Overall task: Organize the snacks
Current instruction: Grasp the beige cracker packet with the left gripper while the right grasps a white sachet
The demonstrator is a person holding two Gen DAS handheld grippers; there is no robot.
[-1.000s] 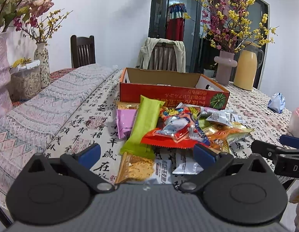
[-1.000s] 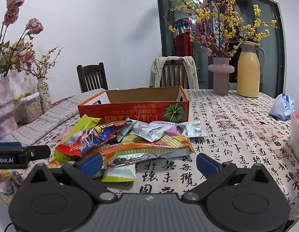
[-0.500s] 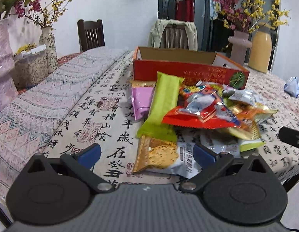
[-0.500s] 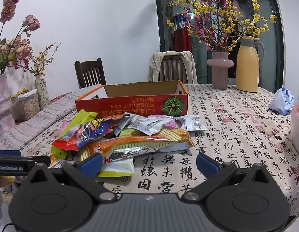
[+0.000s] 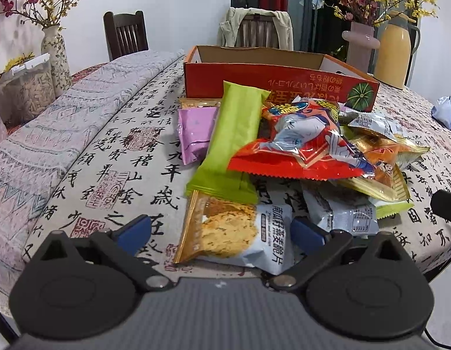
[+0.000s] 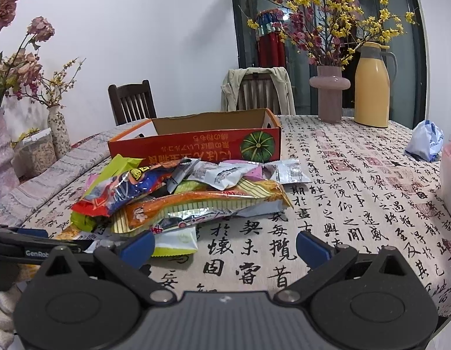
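A heap of snack packets lies on the table in front of an open red cardboard box (image 5: 272, 78) (image 6: 196, 143). My left gripper (image 5: 221, 232) is open, its jaws either side of a white and gold oat crisp packet (image 5: 234, 230) at the heap's near edge. A long green packet (image 5: 231, 143), a pink packet (image 5: 195, 129) and a red foil packet (image 5: 304, 145) lie behind it. My right gripper (image 6: 225, 246) is open and empty over the tablecloth, just right of the heap; an orange packet (image 6: 202, 207) lies in front of it.
A pink vase (image 6: 329, 93) and a yellow jug (image 6: 371, 87) stand at the back right. A blue-white bag (image 6: 425, 140) lies at the right. Flower vases (image 5: 54, 55) and a jar stand at the left. Chairs (image 6: 132, 102) stand behind the table.
My left gripper has moved forward and down toward the heap, so the oat crisp packet now lies between its open jaws. My right gripper has moved slightly nearer the heap.
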